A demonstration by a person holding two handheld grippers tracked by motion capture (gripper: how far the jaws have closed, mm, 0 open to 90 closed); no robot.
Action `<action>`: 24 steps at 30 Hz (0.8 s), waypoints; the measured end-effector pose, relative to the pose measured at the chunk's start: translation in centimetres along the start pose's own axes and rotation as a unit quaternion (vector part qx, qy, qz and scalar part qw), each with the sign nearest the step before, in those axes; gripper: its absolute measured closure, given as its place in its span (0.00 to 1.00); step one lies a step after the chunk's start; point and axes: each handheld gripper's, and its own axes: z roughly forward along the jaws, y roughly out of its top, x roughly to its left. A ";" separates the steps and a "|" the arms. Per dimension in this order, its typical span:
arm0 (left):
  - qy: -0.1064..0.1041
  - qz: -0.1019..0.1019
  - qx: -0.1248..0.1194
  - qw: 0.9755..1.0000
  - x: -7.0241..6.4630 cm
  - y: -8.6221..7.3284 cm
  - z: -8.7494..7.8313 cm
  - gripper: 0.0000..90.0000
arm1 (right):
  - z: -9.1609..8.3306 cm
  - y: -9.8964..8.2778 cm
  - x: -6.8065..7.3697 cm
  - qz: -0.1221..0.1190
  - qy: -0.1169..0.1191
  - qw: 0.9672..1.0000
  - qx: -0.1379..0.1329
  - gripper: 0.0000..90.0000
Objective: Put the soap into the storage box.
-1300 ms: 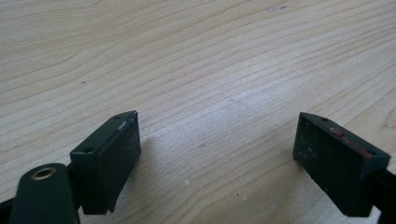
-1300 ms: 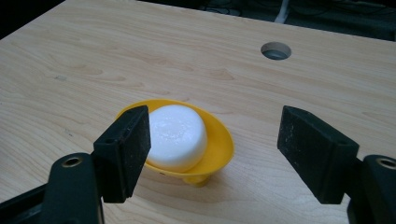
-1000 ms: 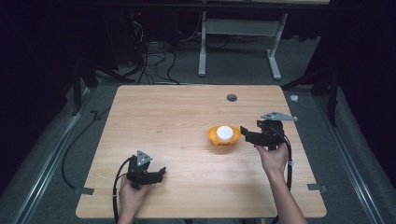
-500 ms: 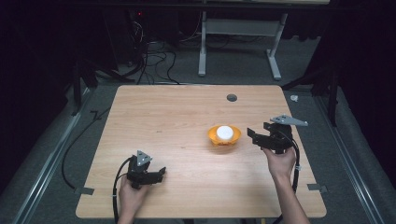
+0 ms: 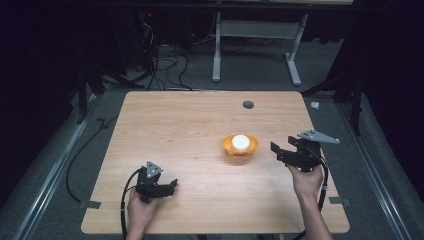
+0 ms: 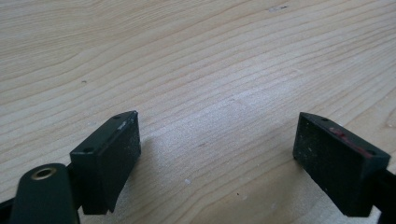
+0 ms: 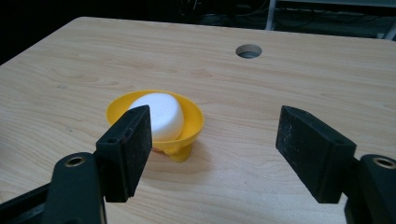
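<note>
right gripper (image 5: 278, 151) empty, jaws apart, just beside yellow bowl (image 5: 240, 145) holding white piece (image 5: 240, 141), near bench (image 5: 190, 120) right edge. left gripper (image 5: 170, 186) open, idle at near-left corner. risk: a skewed approach likely nudges the light bowl, tipping the piece out.

Looking down from high over the wooden table (image 5: 200, 125); two more sitting low, very close, sharing that same tabletop.

Dark room, lit wood table (image 5: 190, 130) on grey carpet (image 5: 350, 150).
I see a cable hole (image 5: 248, 104) near the table's far edge, white desk legs (image 5: 216, 50) behind, cables (image 5: 165, 60) tangled far left.
</note>
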 end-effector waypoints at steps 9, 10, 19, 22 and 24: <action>0.000 0.000 0.000 1.000 0.0 0.0 0.0 0.17 | -0.8 -1.0 -0.2 0.010 0.000 1.000 -0.006 0.32; 0.000 0.000 0.000 1.000 0.0 0.0 0.0 0.17 | -0.9 -1.2 -0.2 0.010 0.000 1.000 -0.007 0.32; 0.000 0.000 0.000 1.000 0.0 0.0 0.0 0.17 | -1.7 -2.4 -0.6 0.015 0.000 1.000 -0.010 0.32; 0.000 0.000 0.000 1.000 0.0 0.0 0.0 0.17 | -1.9 -2.9 -0.6 0.013 -0.002 1.000 -0.009 0.32; 0.000 0.000 0.000 1.000 0.0 0.0 0.0 0.17 | -1.9 -3.2 -0.8 0.015 -0.001 1.000 -0.008 0.32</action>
